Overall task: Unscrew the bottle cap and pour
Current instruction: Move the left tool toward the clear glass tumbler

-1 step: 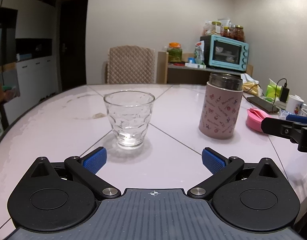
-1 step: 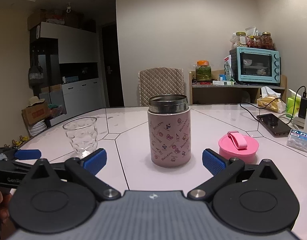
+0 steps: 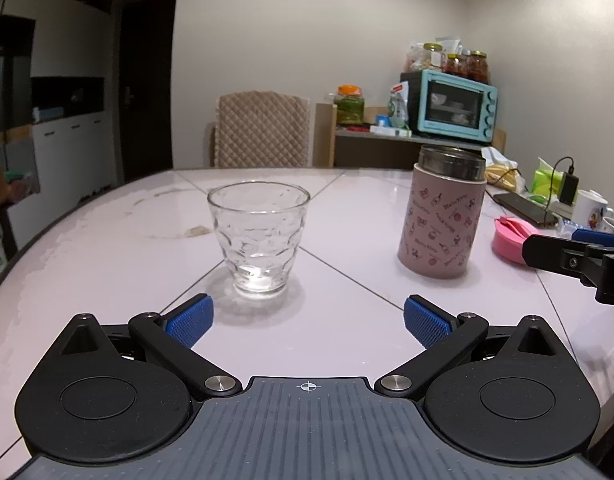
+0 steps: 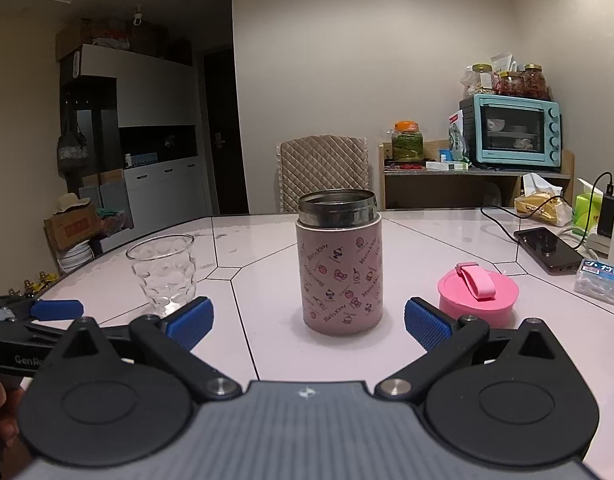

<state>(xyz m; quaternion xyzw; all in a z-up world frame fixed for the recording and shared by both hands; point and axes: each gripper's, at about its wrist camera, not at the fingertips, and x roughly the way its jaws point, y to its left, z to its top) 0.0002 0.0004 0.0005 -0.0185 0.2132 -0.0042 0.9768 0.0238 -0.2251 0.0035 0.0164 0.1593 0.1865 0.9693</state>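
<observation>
White table (image 3: 347, 208); both grippers level-low, jaws spread wide, empty.

"Hello Kitty" — pink bottle (image 4: 339, 280)

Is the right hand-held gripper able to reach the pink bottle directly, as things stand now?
Probably yes. The right hand-held gripper is open and faces the pink bottle head-on, with only bare table between. The glass and pink cap stand off to either side.
</observation>
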